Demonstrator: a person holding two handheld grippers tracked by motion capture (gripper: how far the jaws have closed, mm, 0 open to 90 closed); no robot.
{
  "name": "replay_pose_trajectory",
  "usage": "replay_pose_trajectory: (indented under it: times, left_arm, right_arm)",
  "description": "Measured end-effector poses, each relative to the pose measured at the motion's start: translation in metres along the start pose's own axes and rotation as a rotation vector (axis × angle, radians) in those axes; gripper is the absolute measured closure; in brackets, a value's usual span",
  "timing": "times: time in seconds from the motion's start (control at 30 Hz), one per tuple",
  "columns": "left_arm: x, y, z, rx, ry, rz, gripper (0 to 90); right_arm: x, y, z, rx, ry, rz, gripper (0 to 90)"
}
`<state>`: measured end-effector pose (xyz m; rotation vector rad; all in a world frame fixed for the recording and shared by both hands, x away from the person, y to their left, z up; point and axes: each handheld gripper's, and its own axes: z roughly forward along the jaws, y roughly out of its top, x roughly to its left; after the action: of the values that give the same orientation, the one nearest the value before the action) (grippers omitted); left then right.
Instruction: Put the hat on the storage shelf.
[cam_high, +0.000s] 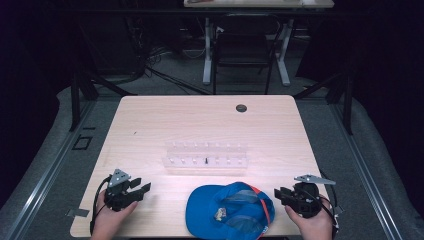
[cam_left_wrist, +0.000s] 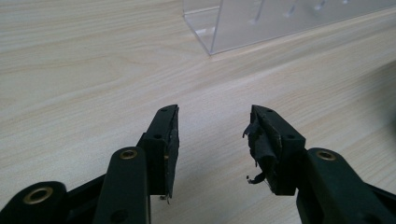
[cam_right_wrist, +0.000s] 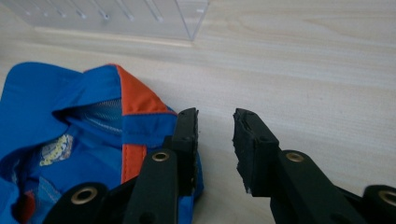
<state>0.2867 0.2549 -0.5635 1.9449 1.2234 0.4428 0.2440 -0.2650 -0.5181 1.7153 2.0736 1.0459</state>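
Observation:
A blue cap (cam_high: 230, 210) with orange trim lies upside down at the table's front edge, its inside facing up. In the right gripper view the cap (cam_right_wrist: 79, 135) spreads across the left half, touching the left jaw's side. My right gripper (cam_high: 278, 193) rests on the table just right of the cap, open with nothing between its jaws (cam_right_wrist: 215, 122). My left gripper (cam_high: 142, 185) sits at the front left, open and empty (cam_left_wrist: 215, 119), well left of the cap. A clear plastic rack (cam_high: 206, 155) stands in the table's middle.
The clear rack (cam_left_wrist: 280, 21) lies ahead of the left gripper, and its end (cam_right_wrist: 140, 18) also sits beyond the right one. A small dark peg (cam_high: 205, 161) stands in it. A round black grommet (cam_high: 241, 108) marks the far side of the wooden table (cam_high: 150, 125).

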Motion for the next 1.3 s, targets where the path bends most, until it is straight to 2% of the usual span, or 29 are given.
replay_pose_trajectory:
  times: [0.07,0.1,0.2,0.37,0.47,0.6,0.67,0.87,1.03,1.07,1.17,1.3]
  left_arm:
    - [0.000,0.000,-0.001,0.012,-0.001,0.004,53.7]
    - [-0.001,-0.001,0.000,0.000,0.002,0.002,53.9]
    - [-0.002,0.001,-0.002,0.003,-0.006,-0.001,54.5]
    - [-0.011,0.003,-0.002,0.010,-0.034,0.006,54.8]
    - [-0.018,0.005,-0.002,0.008,-0.046,0.023,54.8]
    - [-0.021,0.005,0.000,0.022,-0.048,0.043,54.8]
    - [-0.020,0.004,0.002,0.026,-0.042,0.050,54.8]
    - [-0.015,0.003,0.001,0.023,-0.033,0.039,54.8]
    - [-0.012,0.002,0.000,0.019,-0.026,0.025,54.6]
    - [-0.011,0.003,0.000,0.025,-0.030,0.027,54.6]
    - [-0.011,0.003,0.000,0.028,-0.028,0.032,54.6]
    - [-0.011,0.002,0.000,0.024,-0.028,0.030,54.6]
  right_arm:
    - [0.002,0.001,0.000,0.053,-0.001,-0.010,67.1]
    - [0.004,0.001,0.000,0.064,-0.005,-0.015,67.1]
    - [0.008,0.001,-0.003,0.101,-0.015,-0.026,70.3]
    - [0.007,-0.004,-0.006,0.122,0.011,-0.016,72.4]
    - [0.007,-0.007,-0.003,0.136,0.034,-0.021,69.8]
    - [0.009,-0.008,0.005,0.159,0.053,-0.027,67.4]
    - [0.010,-0.010,0.009,0.184,0.045,-0.025,66.2]
    - [0.006,-0.014,0.014,0.232,0.058,0.037,63.1]
    - [0.004,-0.016,0.020,0.257,0.041,0.051,63.1]
    - [0.004,-0.017,0.022,0.250,0.032,0.068,63.3]
    - [0.001,-0.017,0.027,0.249,0.043,0.098,70.0]
    - [0.000,-0.016,0.032,0.251,0.057,0.119,72.2]
